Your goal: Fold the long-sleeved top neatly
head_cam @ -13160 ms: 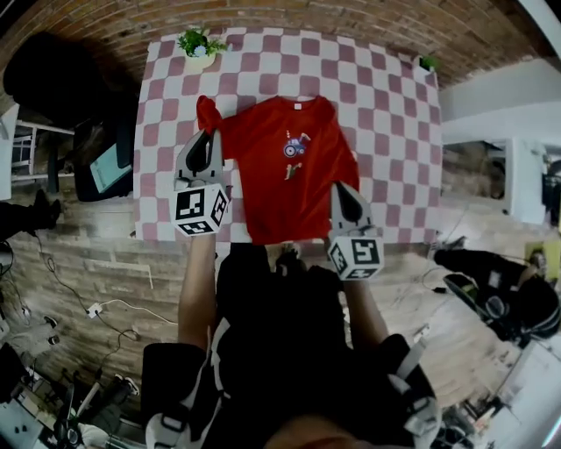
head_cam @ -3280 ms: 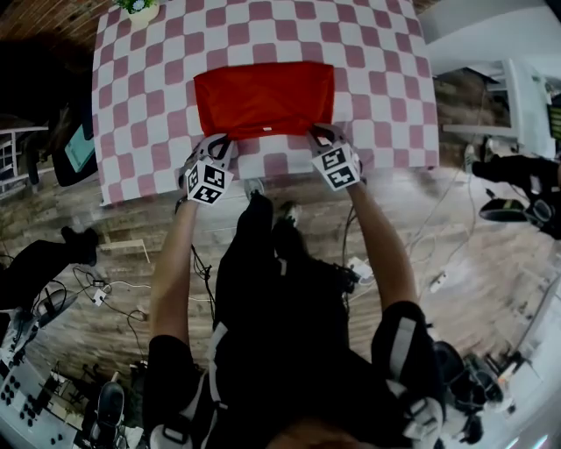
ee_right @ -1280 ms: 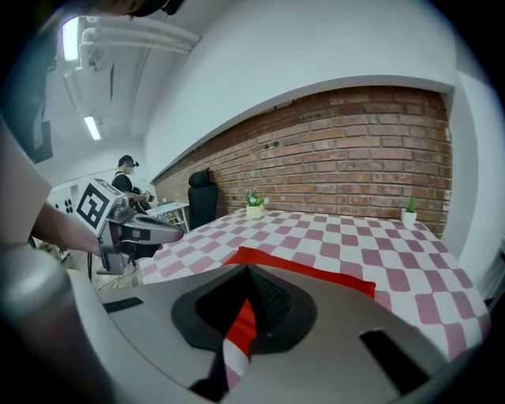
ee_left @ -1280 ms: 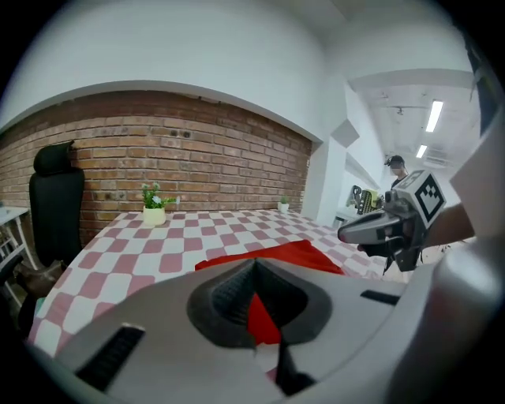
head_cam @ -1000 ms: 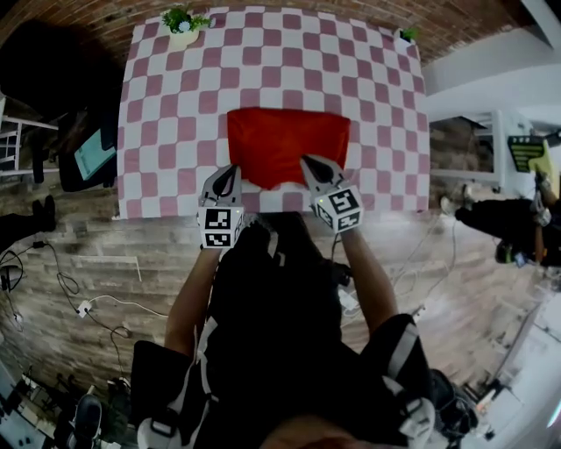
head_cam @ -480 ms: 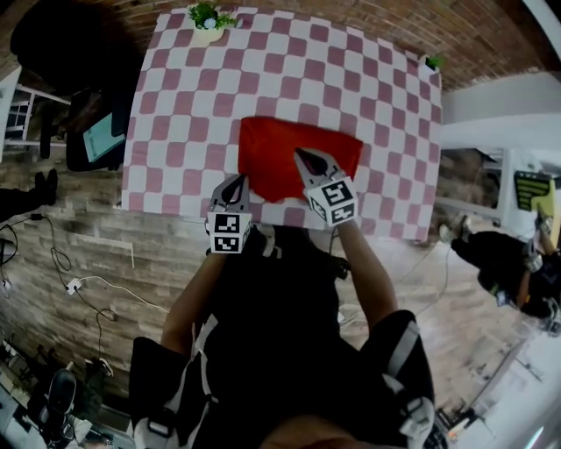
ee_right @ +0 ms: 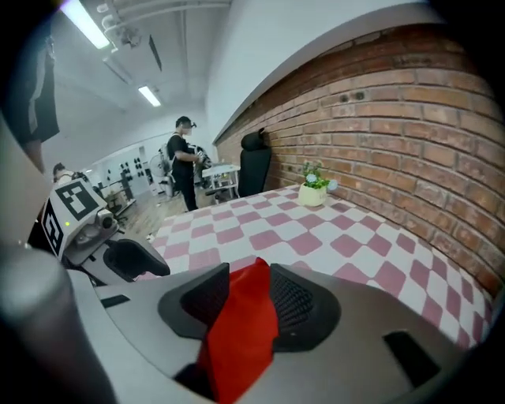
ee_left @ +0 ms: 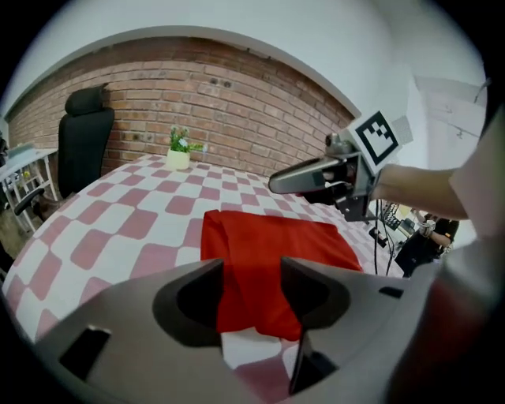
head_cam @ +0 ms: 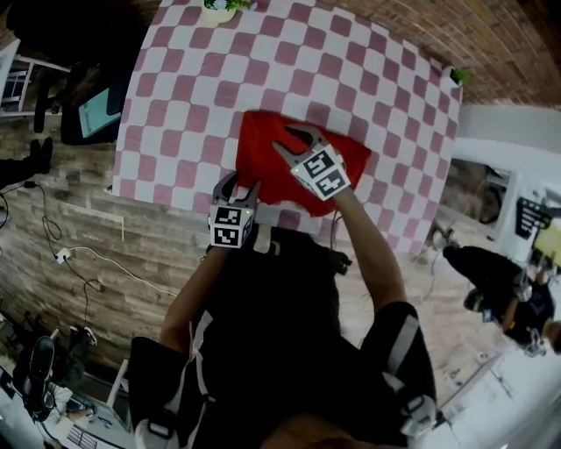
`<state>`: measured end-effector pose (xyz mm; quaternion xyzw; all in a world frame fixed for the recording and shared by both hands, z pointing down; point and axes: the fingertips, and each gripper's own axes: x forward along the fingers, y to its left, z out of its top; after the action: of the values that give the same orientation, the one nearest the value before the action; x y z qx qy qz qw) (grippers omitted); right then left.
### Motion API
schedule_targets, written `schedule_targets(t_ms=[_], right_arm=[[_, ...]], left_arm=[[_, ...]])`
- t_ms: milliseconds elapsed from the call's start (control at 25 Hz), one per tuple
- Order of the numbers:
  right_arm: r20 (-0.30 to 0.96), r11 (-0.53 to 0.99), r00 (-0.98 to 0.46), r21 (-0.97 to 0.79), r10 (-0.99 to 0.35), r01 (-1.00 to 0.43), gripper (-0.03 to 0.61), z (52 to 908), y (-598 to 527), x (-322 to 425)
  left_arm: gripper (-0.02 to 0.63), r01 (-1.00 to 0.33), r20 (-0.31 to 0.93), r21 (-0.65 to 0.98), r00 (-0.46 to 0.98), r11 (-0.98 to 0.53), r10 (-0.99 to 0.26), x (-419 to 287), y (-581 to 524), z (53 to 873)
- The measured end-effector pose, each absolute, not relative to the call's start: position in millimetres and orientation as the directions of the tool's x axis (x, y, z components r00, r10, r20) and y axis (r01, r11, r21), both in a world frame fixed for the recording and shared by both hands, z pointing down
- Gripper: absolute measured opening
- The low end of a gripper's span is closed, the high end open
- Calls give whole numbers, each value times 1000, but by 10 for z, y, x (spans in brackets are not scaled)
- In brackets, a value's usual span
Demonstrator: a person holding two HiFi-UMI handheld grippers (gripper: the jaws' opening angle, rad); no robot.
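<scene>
The red long-sleeved top (head_cam: 263, 158) lies folded into a rectangle on the pink-and-white checked table (head_cam: 175, 114). My left gripper (head_cam: 243, 184) hovers at the top's near left edge. Its jaws have just been opening and stand open, and the top (ee_left: 268, 237) lies on the table beyond the gap of the left gripper (ee_left: 252, 272). My right gripper (head_cam: 294, 140) reaches over the middle of the top. Its jaws have also just been opening, and red cloth (ee_right: 237, 339) shows in the gap of the right gripper (ee_right: 248, 284) without being pinched.
A potted plant (head_cam: 219, 7) stands at the table's far left edge, a smaller one (head_cam: 456, 76) at the far right corner. A black chair (ee_left: 83, 134) stands by the brick wall (ee_left: 237, 102). A person (ee_right: 183, 158) stands far off. The table's near edge runs just under the left gripper.
Both grippers went from shut to open. The right one swung left and forward over the top. The left one sank toward the top's near left edge.
</scene>
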<state>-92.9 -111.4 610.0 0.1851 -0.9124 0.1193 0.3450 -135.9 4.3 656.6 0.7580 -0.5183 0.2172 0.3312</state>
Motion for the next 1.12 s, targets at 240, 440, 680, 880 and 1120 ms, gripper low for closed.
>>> schedule_targets(t_ms=[240, 440, 680, 880, 1120], right_arm=[[789, 970, -611, -103, -55, -221, 155, 6493, -1273, -1209], [861, 986, -504, -137, 70, -97, 175, 6768, -1441, -1284], [894, 978, -407, -207, 188, -3, 187, 7070, -1566, -1319], [909, 970, -345, -239, 236, 33, 186, 7322, -1588, -1298], [916, 973, -330, -228, 229, 42, 105, 7447, -1618, -1272]], left_arm=[[229, -938, 738, 296, 345, -181, -579, -1366, 100, 6889], [241, -941, 779, 318, 331, -119, -533, -1386, 145, 7101], [245, -938, 802, 341, 328, -70, -499, -1373, 150, 7267], [219, -937, 809, 342, 333, -72, -484, -1365, 149, 7304], [79, -929, 810, 363, 355, -77, -466, -1406, 144, 7346]])
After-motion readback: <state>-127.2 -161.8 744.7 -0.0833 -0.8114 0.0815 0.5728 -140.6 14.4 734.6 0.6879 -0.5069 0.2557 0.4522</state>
